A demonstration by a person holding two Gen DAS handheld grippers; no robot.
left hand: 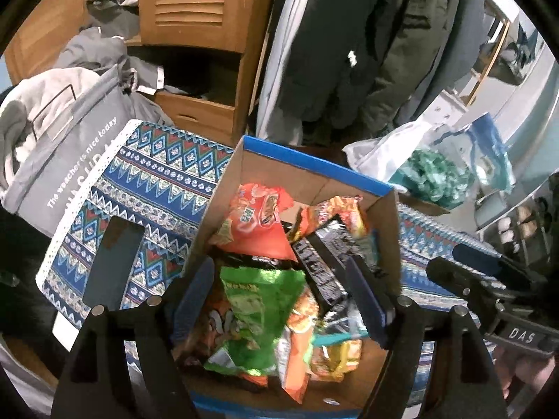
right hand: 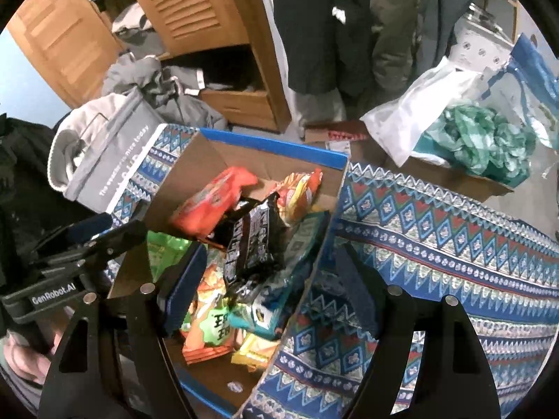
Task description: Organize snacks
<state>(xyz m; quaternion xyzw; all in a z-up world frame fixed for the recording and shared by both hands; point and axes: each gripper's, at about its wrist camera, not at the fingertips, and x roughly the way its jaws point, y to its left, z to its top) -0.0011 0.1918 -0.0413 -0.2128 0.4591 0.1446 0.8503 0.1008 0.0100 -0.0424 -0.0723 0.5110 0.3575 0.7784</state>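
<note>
Two grippers hang over one cardboard box with a blue rim, which sits on a blue patterned cloth and is packed with snack packets. In the left wrist view the left gripper stands wide, its blue-padded fingers spread above the pile with nothing pressed between them; under it lie a green packet, an orange packet with pale lettering too blurred to read, and a black wrapper with white block letters I cannot make out. The right gripper is likewise spread wide and grips nothing: its left finger is inside the box, the other finger outside over the cloth, so that the box's right wall runs between them. A teal packet lies against that wall.

Seen from the left camera, the right tool's body reads "DAS"; seen from the right camera, the left tool's body reads "GenRobot.AI". A grey fabric bin beside the cloth carries the line "The weather is nice today". Behind are a wooden louvred cabinet, hanging dark coats, and a clear plastic bag holding what may be green-wrapped sweets.
</note>
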